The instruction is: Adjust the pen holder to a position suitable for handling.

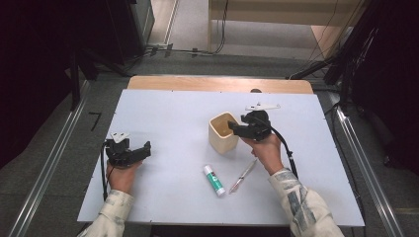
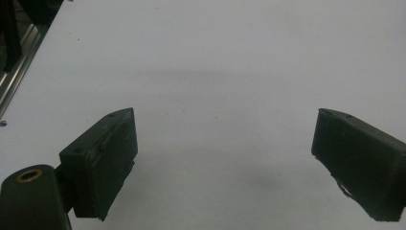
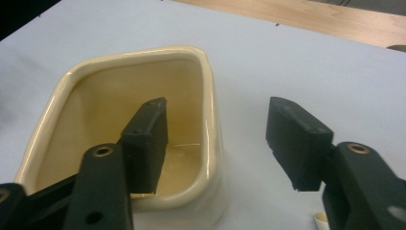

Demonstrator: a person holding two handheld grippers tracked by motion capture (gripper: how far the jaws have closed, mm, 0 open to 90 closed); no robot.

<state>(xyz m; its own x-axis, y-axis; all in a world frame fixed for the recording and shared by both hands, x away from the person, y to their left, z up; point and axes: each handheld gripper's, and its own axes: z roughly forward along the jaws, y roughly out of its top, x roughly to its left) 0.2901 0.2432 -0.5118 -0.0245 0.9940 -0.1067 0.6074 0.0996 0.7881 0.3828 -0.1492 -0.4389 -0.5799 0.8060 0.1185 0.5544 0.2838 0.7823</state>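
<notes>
Right gripper (image 3: 218, 139) jaws wide, straddling right wall of cream ceramic cup (image 3: 119, 62) mid-table. Left gripper (image 2: 224, 158) wide over bare table (image 2: 215, 57), near left. Glue stick (image 1: 214, 179), pen (image 1: 242, 176) near cup.

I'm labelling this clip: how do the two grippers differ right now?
The left gripper is over bare table; the right gripper is at the cream cup. The left gripper's jaws have nothing between them, while the right gripper's straddle the cup's wall, one inside, one outside. Both are open.
</notes>
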